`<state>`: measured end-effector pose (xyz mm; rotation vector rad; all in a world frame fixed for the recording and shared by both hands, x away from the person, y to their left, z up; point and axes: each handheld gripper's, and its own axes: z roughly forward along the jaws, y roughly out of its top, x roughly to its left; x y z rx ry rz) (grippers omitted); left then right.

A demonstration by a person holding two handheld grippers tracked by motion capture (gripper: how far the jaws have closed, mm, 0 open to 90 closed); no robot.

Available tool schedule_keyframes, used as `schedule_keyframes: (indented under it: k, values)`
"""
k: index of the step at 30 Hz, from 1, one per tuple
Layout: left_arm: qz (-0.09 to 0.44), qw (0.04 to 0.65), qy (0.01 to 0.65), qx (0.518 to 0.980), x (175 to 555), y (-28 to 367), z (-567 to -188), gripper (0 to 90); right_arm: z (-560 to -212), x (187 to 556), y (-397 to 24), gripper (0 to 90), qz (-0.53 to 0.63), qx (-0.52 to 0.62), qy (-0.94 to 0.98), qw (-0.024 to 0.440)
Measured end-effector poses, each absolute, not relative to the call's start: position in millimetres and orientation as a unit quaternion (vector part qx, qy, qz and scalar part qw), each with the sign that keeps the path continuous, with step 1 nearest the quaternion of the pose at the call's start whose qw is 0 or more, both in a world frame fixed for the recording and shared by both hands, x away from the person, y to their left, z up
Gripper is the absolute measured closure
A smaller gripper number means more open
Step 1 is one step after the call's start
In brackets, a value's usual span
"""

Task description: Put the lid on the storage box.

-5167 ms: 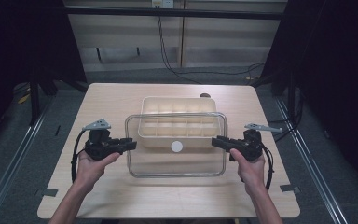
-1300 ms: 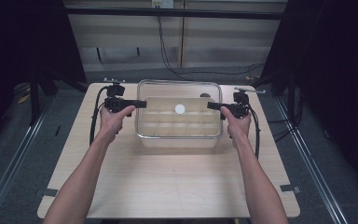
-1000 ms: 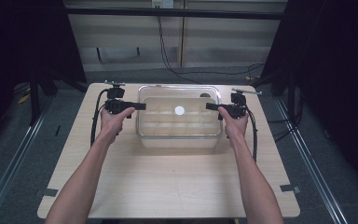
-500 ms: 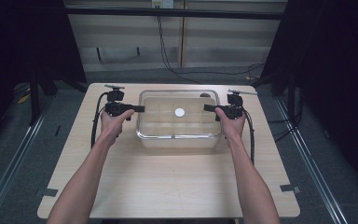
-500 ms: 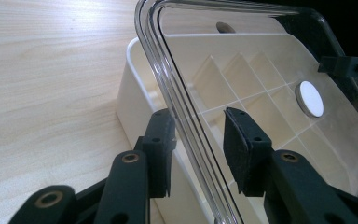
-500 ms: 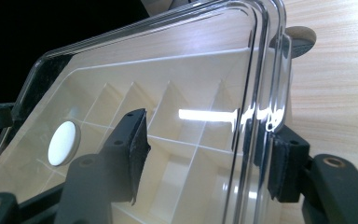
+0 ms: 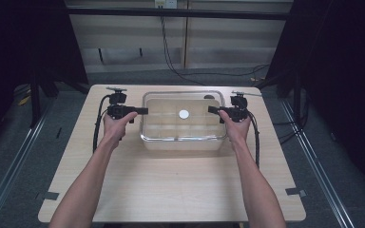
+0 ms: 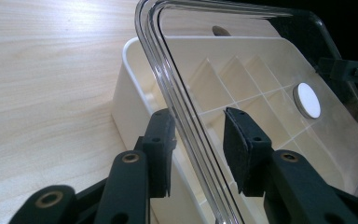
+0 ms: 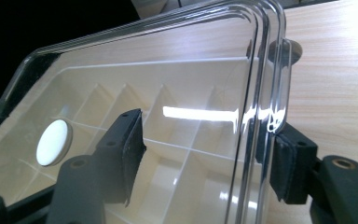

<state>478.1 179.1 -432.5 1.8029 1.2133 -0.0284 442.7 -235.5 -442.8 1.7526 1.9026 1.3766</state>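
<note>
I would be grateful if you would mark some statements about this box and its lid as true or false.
1. A clear lid lies over the cream box. True.
2. The box is one undivided space. False: dividers split it into compartments.
3. A white round disc shows at the lid's middle. True.
4. The right hand-held gripper is clamped tight on the lid. False: its jaws have just been opening, and the lid's rim runs between them with a gap.
5. The box stands at the near edge of the table. False: it stands toward the far edge.
</note>
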Motion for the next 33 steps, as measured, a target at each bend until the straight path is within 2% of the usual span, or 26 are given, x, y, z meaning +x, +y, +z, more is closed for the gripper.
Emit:
schedule_keyframes:
  k: [4, 7, 8, 12, 23, 26, 33]
  values:
    - [-0.016, 0.468, 0.494, 0.732, 478, 180, -435, 62.8, -443, 442, -234, 34.3, 0.463, 0.593, 0.649, 0.113]
    - [-0.020, 0.465, 0.497, 0.732, 479, 180, -437, 62.5, -442, 441, -233, 32.2, 0.445, 0.602, 0.648, 0.137]
    - [-0.019, 0.463, 0.498, 0.733, 479, 179, -438, 62.4, -443, 442, -233, 30.0, 0.443, 0.605, 0.648, 0.133]
    - [-0.023, 0.464, 0.501, 0.730, 480, 179, -441, 61.8, -448, 443, -235, 34.5, 0.440, 0.616, 0.642, 0.122]
    - [-0.029, 0.460, 0.507, 0.729, 481, 180, -449, 57.7, -453, 442, -241, 35.7, 0.432, 0.614, 0.654, 0.092]
    - [-0.025, 0.460, 0.504, 0.730, 480, 183, -446, 50.2, -453, 440, -243, 35.6, 0.432, 0.615, 0.653, 0.092]
    - [-0.010, 0.451, 0.494, 0.743, 463, 188, -441, 52.4, -451, 426, -249, 38.0, 0.432, 0.599, 0.668, 0.089]
